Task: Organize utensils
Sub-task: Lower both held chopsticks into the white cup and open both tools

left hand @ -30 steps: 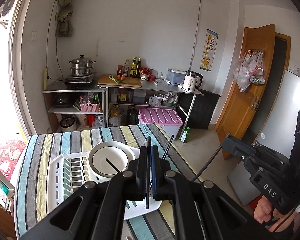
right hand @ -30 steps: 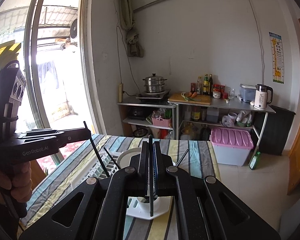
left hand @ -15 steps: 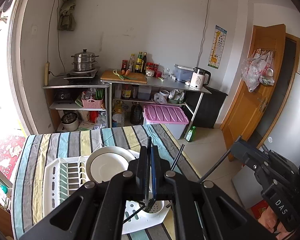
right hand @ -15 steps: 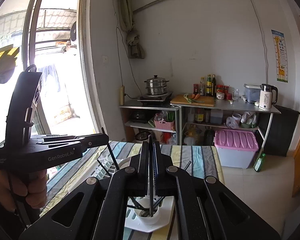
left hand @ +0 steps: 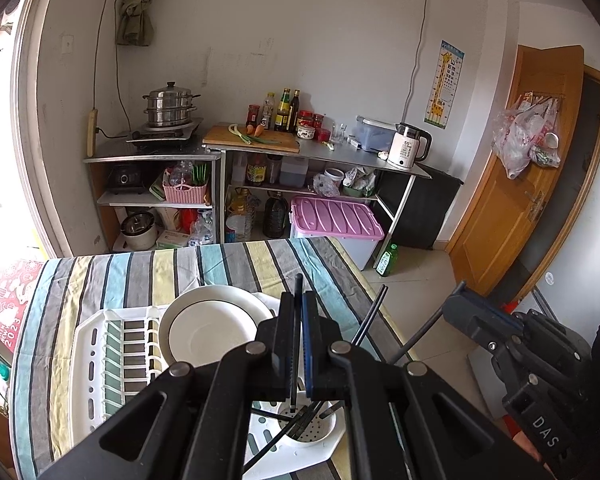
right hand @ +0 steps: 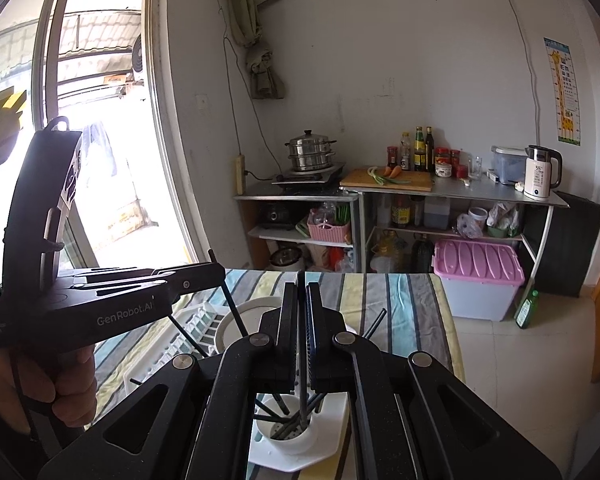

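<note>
The left gripper point(left hand: 298, 364) is clamped on a black chopstick point(left hand: 296, 344), whose tip hangs over the round utensil cup point(left hand: 324, 430) at six o'clock in the white drying rack point(left hand: 88, 364). The right gripper point(right hand: 302, 360) pinches another chopstick point(right hand: 302, 396), its tip down among those in the cup. At eleven o'clock a white plate point(left hand: 212, 328) sits in the rack. Only the right wrist view shows the window point(right hand: 92, 120); only the left shows the door point(left hand: 528, 184).

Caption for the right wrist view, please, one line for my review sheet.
Right gripper shut on a black chopstick, its tip in the white utensil cup; left gripper holds another.
</note>
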### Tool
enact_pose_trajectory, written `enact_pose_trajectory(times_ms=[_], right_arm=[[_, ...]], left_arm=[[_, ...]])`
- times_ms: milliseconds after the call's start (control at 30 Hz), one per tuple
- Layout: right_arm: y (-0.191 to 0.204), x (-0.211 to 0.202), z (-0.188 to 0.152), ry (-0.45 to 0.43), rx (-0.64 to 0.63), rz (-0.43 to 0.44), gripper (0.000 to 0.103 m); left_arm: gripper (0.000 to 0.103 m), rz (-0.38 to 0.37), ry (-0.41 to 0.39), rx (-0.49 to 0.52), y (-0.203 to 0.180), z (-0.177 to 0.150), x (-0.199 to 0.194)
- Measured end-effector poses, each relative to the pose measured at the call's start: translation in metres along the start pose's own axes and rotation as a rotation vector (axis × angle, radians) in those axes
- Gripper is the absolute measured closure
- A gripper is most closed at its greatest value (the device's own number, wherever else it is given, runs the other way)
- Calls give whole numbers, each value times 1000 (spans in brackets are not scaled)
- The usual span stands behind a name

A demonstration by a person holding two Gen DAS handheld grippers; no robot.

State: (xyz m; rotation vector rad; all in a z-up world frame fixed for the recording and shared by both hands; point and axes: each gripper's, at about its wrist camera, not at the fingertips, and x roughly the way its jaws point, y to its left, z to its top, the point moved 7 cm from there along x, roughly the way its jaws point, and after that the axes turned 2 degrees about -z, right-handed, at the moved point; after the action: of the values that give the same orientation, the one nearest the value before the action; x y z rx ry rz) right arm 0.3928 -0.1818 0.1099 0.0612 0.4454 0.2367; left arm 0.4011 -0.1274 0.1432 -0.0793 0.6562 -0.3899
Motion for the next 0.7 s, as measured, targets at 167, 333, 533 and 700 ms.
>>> enact_pose_trajectory(times_ms=[167, 333, 533, 700], right_arm=[[-7, 10, -11, 32, 10, -10, 99], [-13, 16, -21, 61, 19, -21, 99], [-22, 17, -24, 69, 31, -38, 99], [-21, 16, -25, 77, 31, -30, 99]], left_arm=[[99, 24, 34, 2, 4, -12, 13], [99, 53, 54, -1, 11, -19, 20], [99, 72, 54, 0, 14, -21, 19], [99, 78, 56, 1, 15, -22, 17]])
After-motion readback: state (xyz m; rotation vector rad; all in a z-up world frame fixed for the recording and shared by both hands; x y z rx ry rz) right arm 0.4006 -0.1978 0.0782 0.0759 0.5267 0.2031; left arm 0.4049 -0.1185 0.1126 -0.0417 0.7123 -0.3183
